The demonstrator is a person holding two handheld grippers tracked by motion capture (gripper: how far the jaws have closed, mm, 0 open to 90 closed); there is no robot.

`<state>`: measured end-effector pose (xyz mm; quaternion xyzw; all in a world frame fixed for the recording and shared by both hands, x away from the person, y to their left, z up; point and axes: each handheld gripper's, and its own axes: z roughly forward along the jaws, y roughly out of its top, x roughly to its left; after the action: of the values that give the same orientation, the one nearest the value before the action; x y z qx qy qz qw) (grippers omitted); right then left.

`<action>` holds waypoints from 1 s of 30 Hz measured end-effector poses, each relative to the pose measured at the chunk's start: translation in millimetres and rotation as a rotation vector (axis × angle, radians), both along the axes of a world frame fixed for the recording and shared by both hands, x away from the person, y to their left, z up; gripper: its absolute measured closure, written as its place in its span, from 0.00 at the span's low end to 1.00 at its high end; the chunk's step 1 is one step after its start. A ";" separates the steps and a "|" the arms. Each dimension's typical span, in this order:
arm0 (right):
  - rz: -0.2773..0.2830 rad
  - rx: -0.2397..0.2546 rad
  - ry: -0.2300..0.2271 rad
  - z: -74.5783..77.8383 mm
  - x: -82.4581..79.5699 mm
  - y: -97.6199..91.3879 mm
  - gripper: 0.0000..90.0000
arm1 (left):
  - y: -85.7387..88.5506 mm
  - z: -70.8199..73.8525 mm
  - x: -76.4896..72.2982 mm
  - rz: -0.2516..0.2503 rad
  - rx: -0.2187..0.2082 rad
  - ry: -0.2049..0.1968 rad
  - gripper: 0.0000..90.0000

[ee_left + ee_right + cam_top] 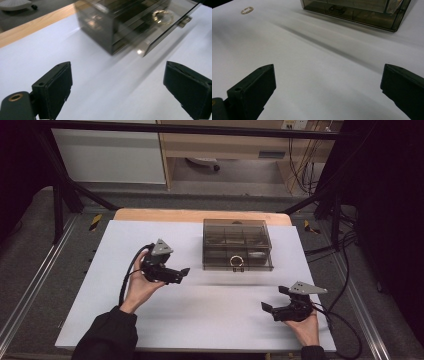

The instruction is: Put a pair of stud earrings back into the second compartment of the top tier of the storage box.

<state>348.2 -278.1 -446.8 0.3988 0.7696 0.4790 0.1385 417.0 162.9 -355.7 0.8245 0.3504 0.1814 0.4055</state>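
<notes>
A smoky see-through compartment box [237,245] stands shut on the white mat [200,320], toward the back and right of centre. A gold ring [236,261] shows through its front part, blurred as a ring [162,16] in the left gripper view. My left gripper [180,274] hovers left of the box, jaws wide open and empty [118,65], pointing at the box's near corner [112,37]. My right gripper [274,298] rests near the front right, open and empty [328,67], well short of the box [362,15]. A second small gold ring [246,10] lies on the mat.
The mat covers a wooden table whose bare edge [200,215] shows at the back. Black frame bars [320,195] slope down at both back corners. Cables [345,270] trail off the right side. A latch [336,9] sits on the box front.
</notes>
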 end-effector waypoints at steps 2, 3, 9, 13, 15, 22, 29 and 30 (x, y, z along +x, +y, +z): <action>0.000 -0.001 0.003 -0.2 0.0 0.3 0.01 | 12.6 -3.0 -1.7 0.020 0.000 0.006 0.09; 0.000 0.000 0.003 -0.3 -0.1 0.5 0.01 | 12.6 -3.0 -1.7 0.020 0.000 0.006 0.09; -0.001 -0.004 0.006 -0.4 0.0 0.3 0.01 | 41.1 -17.6 -7.5 0.073 -0.005 0.031 0.11; 0.000 -0.005 0.006 -0.7 0.1 0.6 0.01 | 55.6 -34.5 -9.0 0.112 -0.010 0.061 0.13; -0.001 -0.005 0.005 -0.8 0.1 0.6 0.01 | 56.9 -37.8 -9.1 0.120 -0.006 0.065 0.15; -0.001 -0.005 0.008 -0.8 0.0 0.6 0.01 | 66.3 -60.6 -8.4 0.172 0.038 0.100 0.22; 0.000 0.000 0.009 -0.5 0.1 0.6 0.01 | 74.7 -72.2 -9.1 0.203 0.039 0.129 0.35; -0.002 0.001 0.009 -0.7 0.1 0.9 0.01 | 75.2 -73.6 -8.8 0.208 0.039 0.137 0.38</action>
<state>348.2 -277.2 -447.5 0.4018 0.7698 0.4772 0.1352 408.2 238.1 -429.3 0.8018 0.4575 0.1723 0.3436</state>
